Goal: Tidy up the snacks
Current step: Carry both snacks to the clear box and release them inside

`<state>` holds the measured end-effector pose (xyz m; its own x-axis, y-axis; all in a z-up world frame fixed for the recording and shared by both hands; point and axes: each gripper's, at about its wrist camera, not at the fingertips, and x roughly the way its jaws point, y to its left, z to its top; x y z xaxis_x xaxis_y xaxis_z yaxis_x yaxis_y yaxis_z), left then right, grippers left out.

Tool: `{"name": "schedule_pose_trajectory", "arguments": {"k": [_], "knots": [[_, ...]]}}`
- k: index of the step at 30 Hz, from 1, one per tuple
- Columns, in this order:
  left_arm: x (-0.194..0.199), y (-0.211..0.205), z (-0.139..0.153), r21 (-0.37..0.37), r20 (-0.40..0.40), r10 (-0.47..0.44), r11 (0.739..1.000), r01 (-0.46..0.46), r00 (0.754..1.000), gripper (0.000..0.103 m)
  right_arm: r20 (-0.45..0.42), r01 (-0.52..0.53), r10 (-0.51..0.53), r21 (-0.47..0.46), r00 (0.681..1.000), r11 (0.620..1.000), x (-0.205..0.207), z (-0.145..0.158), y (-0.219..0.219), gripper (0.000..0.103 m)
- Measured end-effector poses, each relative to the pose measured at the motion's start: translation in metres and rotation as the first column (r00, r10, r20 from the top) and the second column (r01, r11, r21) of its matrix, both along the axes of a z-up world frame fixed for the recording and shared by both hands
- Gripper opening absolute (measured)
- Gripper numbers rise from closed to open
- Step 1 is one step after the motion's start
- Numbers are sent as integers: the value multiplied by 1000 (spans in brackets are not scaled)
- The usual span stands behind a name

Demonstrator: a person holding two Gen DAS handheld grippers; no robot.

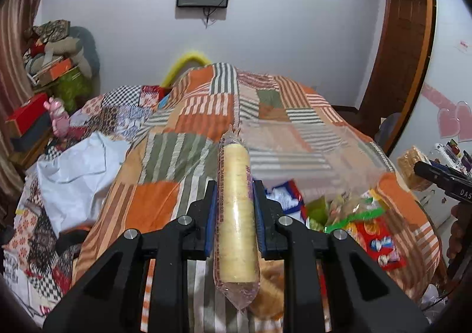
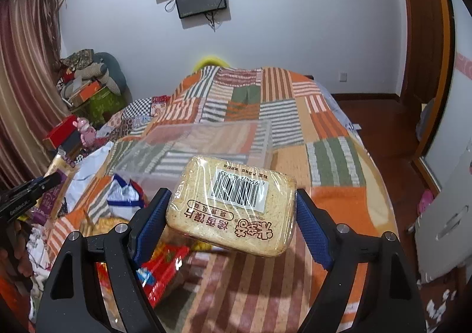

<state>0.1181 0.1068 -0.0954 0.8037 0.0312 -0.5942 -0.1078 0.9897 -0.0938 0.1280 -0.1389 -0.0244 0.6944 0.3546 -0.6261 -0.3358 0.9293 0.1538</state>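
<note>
Blue-padded left tongs (image 1: 234,215) clamp a snack tube (image 1: 236,215) — right tongs (image 2: 233,215) (spread wide) grip the toast pack (image 2: 233,203).

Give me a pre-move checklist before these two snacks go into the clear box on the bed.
1. Left gripper clamped on the long cracker sleeve: ok, pads press both sides.
2. Right gripper holding the toast pack: ok, pack sits between the blue pads, lifted off the bed.
3. Clear plastic box open on top: cannot tell, the walls are transparent and no lid is distinguishable.
4. Space inside the box: ok, only the quilt pattern shows through it.
5. Loose snack pile kept out of the path: ok, it lies nearer than the box.
6. Grippers apart from each other: ok, a gap separates them.
</note>
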Motion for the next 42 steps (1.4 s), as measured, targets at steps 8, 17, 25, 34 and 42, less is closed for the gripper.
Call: {"name": "schedule_pose_trajectory", "arguments": {"k": [8, 17, 25, 34, 42], "knots": [[40, -3, 11, -40, 18, -39, 998, 40, 999, 22, 31, -9, 9, 9, 999, 1000, 15, 3, 9, 80], [78, -16, 10, -46, 7, -91, 995, 92, 996, 22, 29, -29, 28, 22, 999, 999, 37, -1, 23, 80], [112, -21, -4, -64, -35, -139, 989, 137, 990, 22, 8, -44, 44, 10, 999, 999, 59, -9, 35, 80], [149, -22, -18, -97, -109, -164, 983, 154, 980, 22, -42, -69, 68, -15, 997, 997, 79, -24, 48, 80], [175, -21, -33, -116, -176, -174, 981, 155, 969, 22, -118, -102, 97, -38, 988, 994, 93, -42, 54, 80]]}}
